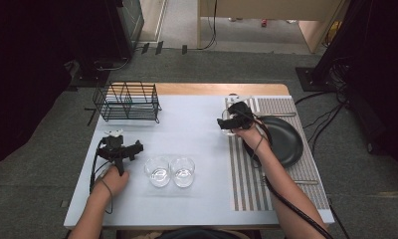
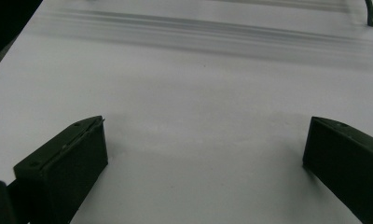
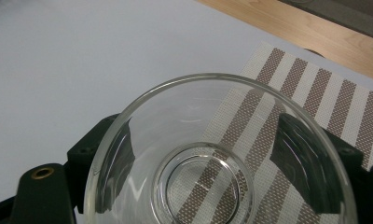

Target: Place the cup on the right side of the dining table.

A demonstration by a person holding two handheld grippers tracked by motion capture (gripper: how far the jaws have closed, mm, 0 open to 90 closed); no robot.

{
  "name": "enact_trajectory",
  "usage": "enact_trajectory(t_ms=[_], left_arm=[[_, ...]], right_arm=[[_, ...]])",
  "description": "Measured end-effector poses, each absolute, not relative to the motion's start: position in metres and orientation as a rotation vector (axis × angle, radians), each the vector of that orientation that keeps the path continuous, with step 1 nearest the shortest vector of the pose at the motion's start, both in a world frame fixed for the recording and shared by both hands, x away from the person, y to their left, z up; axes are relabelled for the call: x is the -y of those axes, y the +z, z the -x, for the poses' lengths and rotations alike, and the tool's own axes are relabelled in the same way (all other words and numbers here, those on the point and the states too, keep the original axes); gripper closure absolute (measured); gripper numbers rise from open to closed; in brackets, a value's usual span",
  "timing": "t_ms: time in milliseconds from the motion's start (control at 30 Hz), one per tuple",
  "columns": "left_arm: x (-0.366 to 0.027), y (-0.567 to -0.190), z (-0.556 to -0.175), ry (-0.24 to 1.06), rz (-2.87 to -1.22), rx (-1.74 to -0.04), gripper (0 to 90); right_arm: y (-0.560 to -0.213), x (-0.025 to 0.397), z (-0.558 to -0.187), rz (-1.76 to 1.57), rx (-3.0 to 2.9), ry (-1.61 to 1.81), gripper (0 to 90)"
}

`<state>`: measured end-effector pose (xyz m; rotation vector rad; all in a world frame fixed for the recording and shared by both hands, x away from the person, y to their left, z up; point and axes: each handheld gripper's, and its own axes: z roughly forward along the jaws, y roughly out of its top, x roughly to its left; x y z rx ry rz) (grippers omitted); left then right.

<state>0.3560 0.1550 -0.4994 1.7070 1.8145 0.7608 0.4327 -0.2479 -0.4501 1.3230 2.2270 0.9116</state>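
Note:
A clear glass bowl (image 3: 201,189) sits between the jaws of my right gripper (image 3: 208,154), which press on its two sides. In the high view this bowl (image 1: 228,129) hangs at the left edge of a striped placemat (image 1: 247,174), near its far end, with the right gripper (image 1: 231,122) shut on it. Two more glass bowls (image 1: 158,171) (image 1: 183,171) stand side by side at the front middle of the white table. My left gripper (image 1: 120,144) is at the table's left, open, its jaws (image 2: 205,144) wide apart over bare white surface.
A black wire rack (image 1: 127,102) stands at the back left. A black plate (image 1: 282,140) lies on the placemat, just right of my right hand. Thin metal utensils (image 1: 306,181) lie along the mat's near and far sides. The table's wooden back edge (image 1: 212,88) runs behind.

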Motion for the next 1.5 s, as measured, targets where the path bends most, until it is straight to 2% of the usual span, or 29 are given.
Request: enact_trajectory(t_ms=[1500], left_arm=[[-0.155,-0.499,-0.356,0.756,-1.704,-1.815,0.0]], right_arm=[[-0.457,0.263,-0.441,-1.488,-2.091,0.924,19.2]])
